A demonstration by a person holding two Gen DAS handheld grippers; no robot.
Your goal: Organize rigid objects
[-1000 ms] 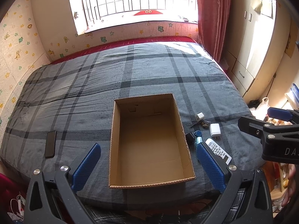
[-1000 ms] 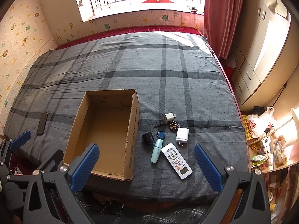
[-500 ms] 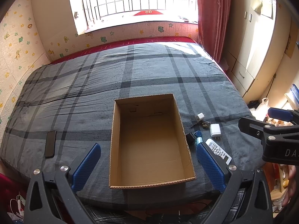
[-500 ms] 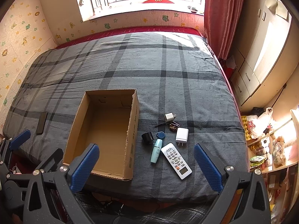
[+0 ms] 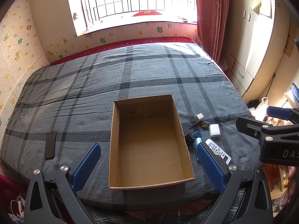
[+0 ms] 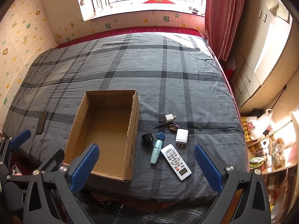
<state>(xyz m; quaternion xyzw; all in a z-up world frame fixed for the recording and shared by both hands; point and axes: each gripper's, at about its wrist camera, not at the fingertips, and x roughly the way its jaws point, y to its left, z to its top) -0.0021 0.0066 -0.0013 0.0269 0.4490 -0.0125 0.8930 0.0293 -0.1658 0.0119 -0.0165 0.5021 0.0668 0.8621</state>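
An empty cardboard box [image 5: 179, 119] [image 6: 133, 119] sits open near the bed's front edge. To its right lie a white remote [image 6: 176, 161] [image 5: 217, 151], a teal bottle [image 6: 156, 151], a black cap [image 6: 147, 138], a blue key fob [image 6: 160, 135], keys [image 6: 172, 127], a large white charger [image 6: 181, 136] [image 5: 214, 129] and a small white plug [image 6: 169, 118] [image 5: 199, 117]. My left gripper [image 5: 147, 150] hangs open in front of the box. Open too, my right gripper [image 6: 146, 150] hovers above the bed's front edge, before the small items, holding nothing.
A dark phone [image 5: 50, 145] [image 6: 41, 122] lies on the grey plaid bedspread [image 5: 149, 78] at the left. A wardrobe [image 6: 261, 59] and cluttered shelves [image 6: 271, 149] stand right of the bed. A window and a red curtain [image 6: 220, 18] are behind.
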